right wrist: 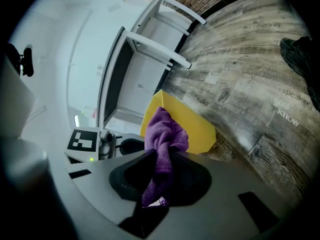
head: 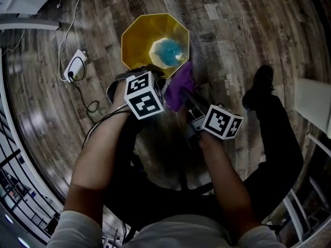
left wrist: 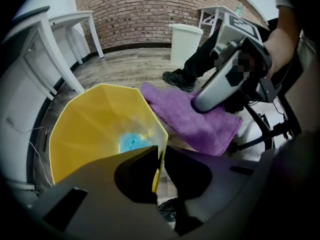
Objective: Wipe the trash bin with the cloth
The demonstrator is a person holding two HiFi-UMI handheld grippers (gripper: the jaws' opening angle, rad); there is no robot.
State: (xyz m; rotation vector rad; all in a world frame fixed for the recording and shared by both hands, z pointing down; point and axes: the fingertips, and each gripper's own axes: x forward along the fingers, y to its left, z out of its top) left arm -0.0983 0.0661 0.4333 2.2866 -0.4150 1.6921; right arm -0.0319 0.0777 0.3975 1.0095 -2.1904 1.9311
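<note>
Trash bin: yellow, upright on floor, mouth up.
Left gripper: clamped on near rim wall, likely steadying bin.
Right gripper: pinching bunched purple cloth.
Key relation: cloth just outside rim's right edge, with bin down-left of it. Right gripper better placed to wipe.

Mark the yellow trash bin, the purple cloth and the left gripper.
yellow trash bin [head: 135, 45]: head view, left inner wall.
purple cloth [left wrist: 200, 126]: left gripper view, middle of the draped fabric.
left gripper [left wrist: 159, 154]: left gripper view, between its fingertips at the bin's edge.

Yellow bin, purple cloth beside
</note>
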